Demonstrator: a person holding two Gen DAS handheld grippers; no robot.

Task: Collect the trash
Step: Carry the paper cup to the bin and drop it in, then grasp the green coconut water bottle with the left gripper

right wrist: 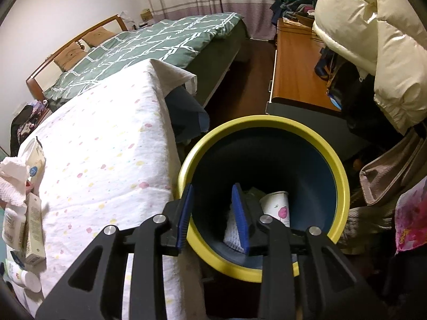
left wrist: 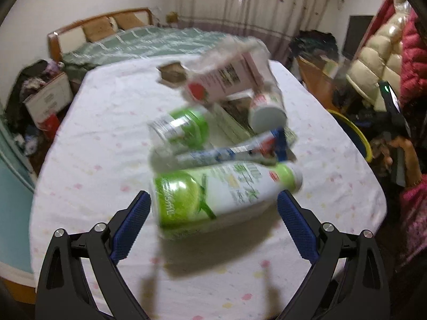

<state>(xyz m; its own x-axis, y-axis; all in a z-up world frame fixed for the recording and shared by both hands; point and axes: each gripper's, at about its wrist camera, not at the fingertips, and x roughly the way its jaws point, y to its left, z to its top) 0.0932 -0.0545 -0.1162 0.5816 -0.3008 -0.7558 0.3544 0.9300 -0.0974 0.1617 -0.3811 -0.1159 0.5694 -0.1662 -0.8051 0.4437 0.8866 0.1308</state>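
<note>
Item: left gripper point(left wrist: 213, 208), blue-padded fingers point(left wrist: 133, 224) spread wide, empty, either side of the green-and-white plastic bottle point(left wrist: 213, 194) lying on the white dotted cloth-covered counter point(left wrist: 106, 122).
Item: remaining pile behind the bottle: pink carton point(left wrist: 221, 80), green-labelled clear jar point(left wrist: 181, 128), flattened tube point(left wrist: 240, 149), white-capped container point(left wrist: 267, 112).
Item: right gripper point(right wrist: 213, 213), fingers parted, nothing between them, over the yellow-rimmed dark blue bin point(right wrist: 339, 165), which holds a paper cup point(right wrist: 277, 205).
Handling note: centre the fingers across the bottle's body, square to its length, and close firmly; it looks likely to roll.
</note>
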